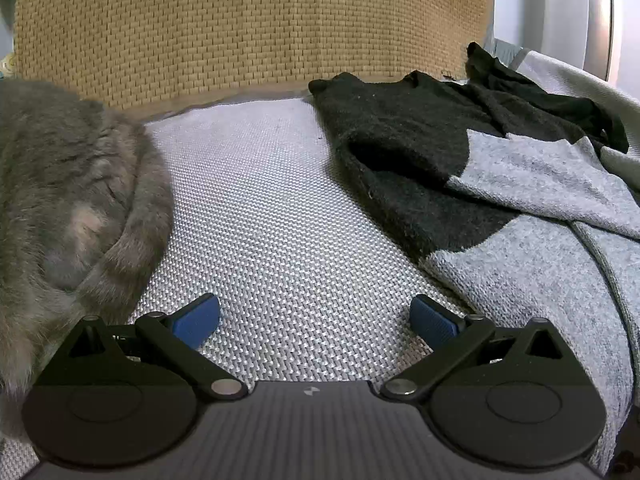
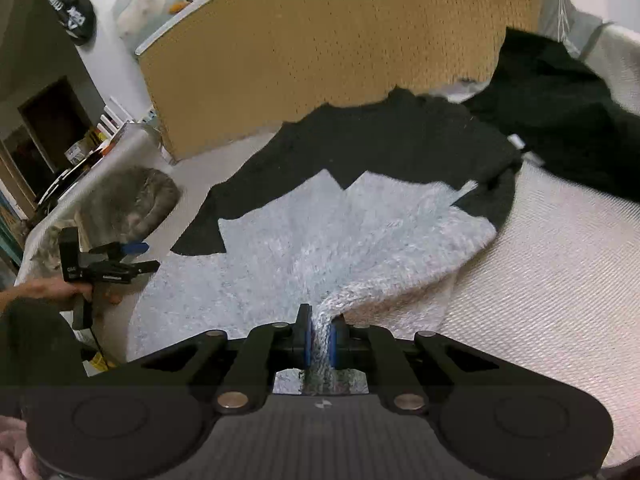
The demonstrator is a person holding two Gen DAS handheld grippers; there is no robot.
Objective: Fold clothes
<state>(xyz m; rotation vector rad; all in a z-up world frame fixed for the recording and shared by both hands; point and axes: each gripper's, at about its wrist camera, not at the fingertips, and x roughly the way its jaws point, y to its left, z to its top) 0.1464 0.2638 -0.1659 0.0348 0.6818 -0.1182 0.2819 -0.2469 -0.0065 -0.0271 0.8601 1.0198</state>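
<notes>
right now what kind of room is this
Most likely a bedroom at home: a woven mattress cover with a rattan headboard, a grey cat lying on it, and a grey-and-black sweater spread out.

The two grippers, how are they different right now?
The left gripper is open, its blue pads wide apart with nothing between them, while the right gripper is shut on the grey and black sweater. The left gripper hangs over bare mattress; the right gripper lifts the sweater's edge. Both have black arms and blue pads.
</notes>
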